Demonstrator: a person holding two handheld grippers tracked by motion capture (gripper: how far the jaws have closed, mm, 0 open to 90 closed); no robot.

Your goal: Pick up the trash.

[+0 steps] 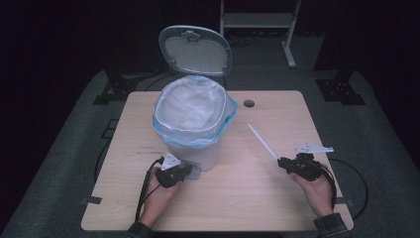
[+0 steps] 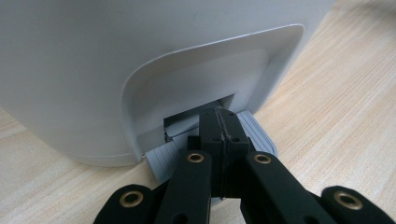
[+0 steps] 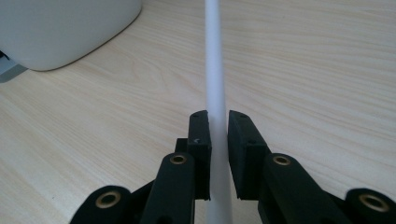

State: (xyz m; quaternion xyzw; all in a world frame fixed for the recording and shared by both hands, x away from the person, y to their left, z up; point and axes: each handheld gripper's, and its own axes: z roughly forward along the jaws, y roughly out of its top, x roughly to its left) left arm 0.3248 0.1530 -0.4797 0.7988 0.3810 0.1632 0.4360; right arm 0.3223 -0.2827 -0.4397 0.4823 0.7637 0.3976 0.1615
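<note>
Between right gripper (image 3: pixel 218 122) jaws, straw (image 1: pixel 262 141) pinched near lower end: light, thin, easily crushed. Left gripper (image 2: pixel 219 122) pressed together on bin (image 1: pixel 190 148) pedal (image 2: pixel 259 133).

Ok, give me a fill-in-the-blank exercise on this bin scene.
1. The white pedal bin with the blue-edged liner has its lid ____.
2. The left tool presses the bin's grey ____.
3. The right tool is shut on a thin white ____.
4. The bin stands on a pale ____ table.

Missing: open; pedal; stick; wooden
</note>
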